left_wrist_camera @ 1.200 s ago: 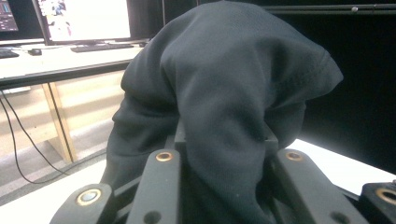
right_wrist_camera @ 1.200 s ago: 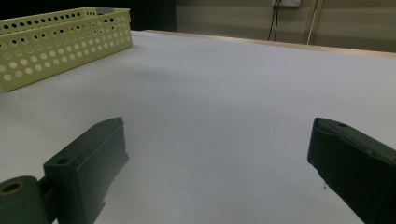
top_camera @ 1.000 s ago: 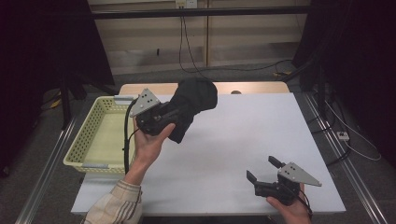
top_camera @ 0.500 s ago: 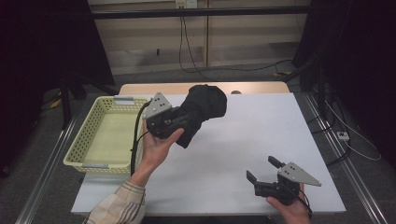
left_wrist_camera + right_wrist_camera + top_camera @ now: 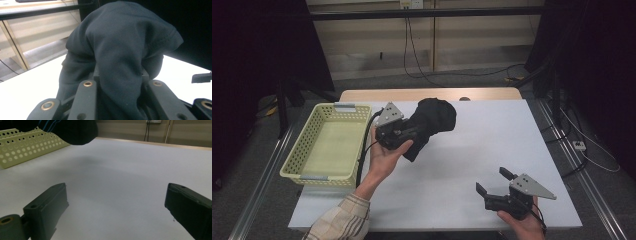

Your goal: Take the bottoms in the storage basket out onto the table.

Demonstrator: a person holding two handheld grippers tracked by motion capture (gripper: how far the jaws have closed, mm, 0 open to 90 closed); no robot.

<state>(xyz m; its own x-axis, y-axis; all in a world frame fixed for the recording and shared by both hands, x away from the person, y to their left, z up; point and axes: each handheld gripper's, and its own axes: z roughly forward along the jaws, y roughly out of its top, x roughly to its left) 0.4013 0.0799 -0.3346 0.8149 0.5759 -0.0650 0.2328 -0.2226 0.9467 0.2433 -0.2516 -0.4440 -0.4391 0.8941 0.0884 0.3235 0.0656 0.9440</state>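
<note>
The left tongs gripped a black cloth above the counter, near the middle of the frame, just right of the yellow basket. The right tongs stood open at lower right.

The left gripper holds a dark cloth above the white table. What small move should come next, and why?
Probably lower the left gripper until the dark cloth rests on the white table. Its jaws are shut on the cloth, which hangs bunched in the air, and the right gripper waits open, near the table's front edge.
</note>
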